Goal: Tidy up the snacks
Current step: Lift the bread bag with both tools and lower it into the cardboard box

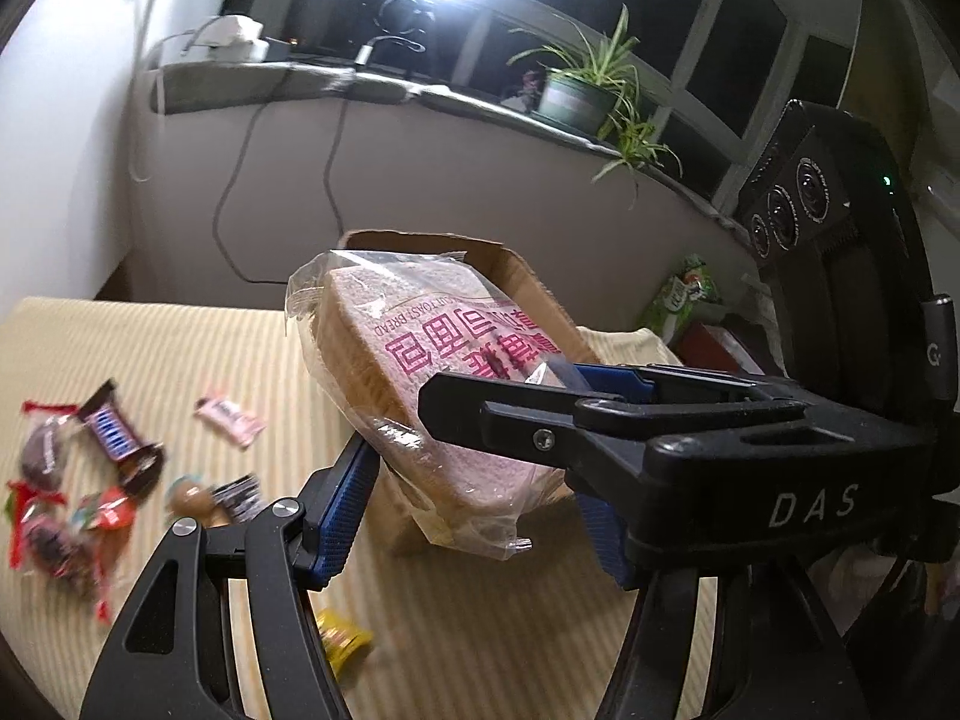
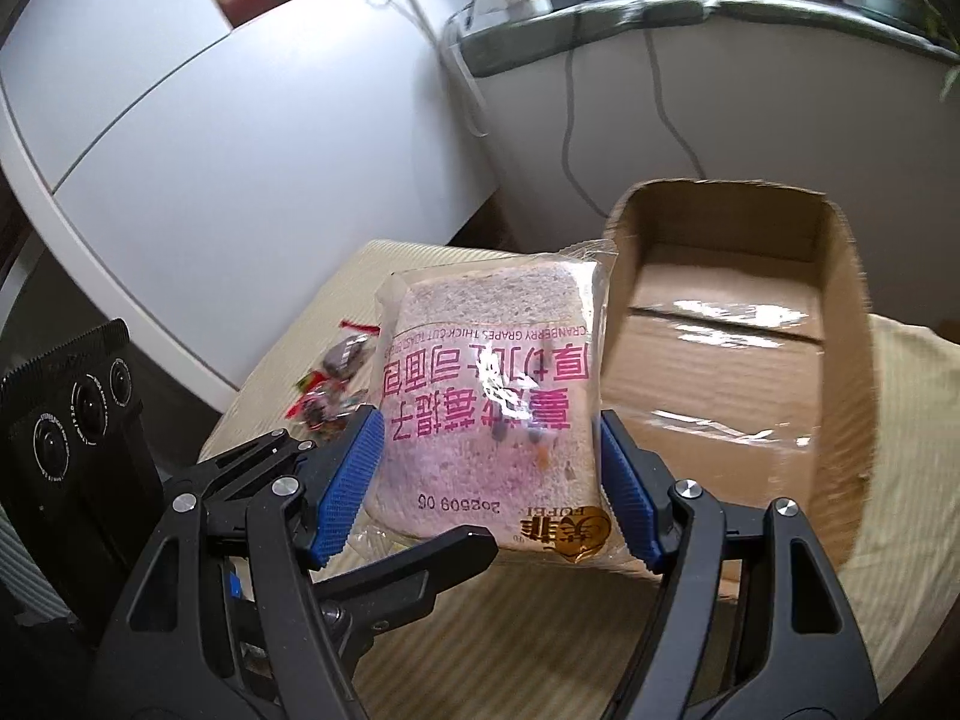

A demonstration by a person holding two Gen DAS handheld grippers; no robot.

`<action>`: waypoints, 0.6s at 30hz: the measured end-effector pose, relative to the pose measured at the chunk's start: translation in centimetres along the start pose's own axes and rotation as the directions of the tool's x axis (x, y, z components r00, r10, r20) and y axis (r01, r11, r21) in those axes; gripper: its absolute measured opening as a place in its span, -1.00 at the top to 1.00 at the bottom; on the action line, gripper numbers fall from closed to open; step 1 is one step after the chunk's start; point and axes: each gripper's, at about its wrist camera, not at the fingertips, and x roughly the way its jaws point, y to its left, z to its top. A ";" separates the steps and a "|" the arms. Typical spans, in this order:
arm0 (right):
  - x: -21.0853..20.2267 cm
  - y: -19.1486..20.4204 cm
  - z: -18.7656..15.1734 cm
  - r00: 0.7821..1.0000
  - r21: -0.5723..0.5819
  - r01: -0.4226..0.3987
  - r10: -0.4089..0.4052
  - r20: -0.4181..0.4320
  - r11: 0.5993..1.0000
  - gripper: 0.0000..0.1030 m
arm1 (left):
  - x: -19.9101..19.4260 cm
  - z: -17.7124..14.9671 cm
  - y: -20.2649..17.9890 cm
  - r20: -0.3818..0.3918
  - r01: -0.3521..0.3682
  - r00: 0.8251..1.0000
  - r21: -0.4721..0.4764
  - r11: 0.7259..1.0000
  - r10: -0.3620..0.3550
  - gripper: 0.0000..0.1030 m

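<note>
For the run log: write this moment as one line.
phase: carry | right claw: shut on bread bag | left claw: at same bag | cardboard box: open | candies: on cloth

A cream striped cloth (image 1: 180,348) covers the table, bearing an open cardboard box (image 2: 738,324), scattered wrapped candies (image 1: 78,480) at left and a yellow packet (image 1: 342,642) near the front.

Bagged bread (image 1: 420,384) btwn left gripper (image 1: 474,516) pads, right gripper (image 1: 510,402) across it (candies (image 1: 90,480) blurred).
</note>
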 end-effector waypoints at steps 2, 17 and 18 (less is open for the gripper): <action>-0.4 -1.0 0.1 1.000 0.007 0.016 -0.016 0.005 1.000 -0.43 | 0.9 0.3 -0.5 -0.010 0.009 1.000 0.010 1.000 -0.009 -0.24; 0.8 -7.7 0.5 0.996 0.082 0.091 -0.090 -0.020 0.992 -0.43 | 7.3 1.4 -2.4 -0.120 0.044 0.992 0.056 0.998 -0.037 -0.24; 0.9 -7.9 0.5 0.996 0.085 0.094 -0.092 -0.021 0.992 -0.43 | 7.4 1.3 -2.5 -0.123 0.043 0.992 0.061 0.997 -0.035 -0.24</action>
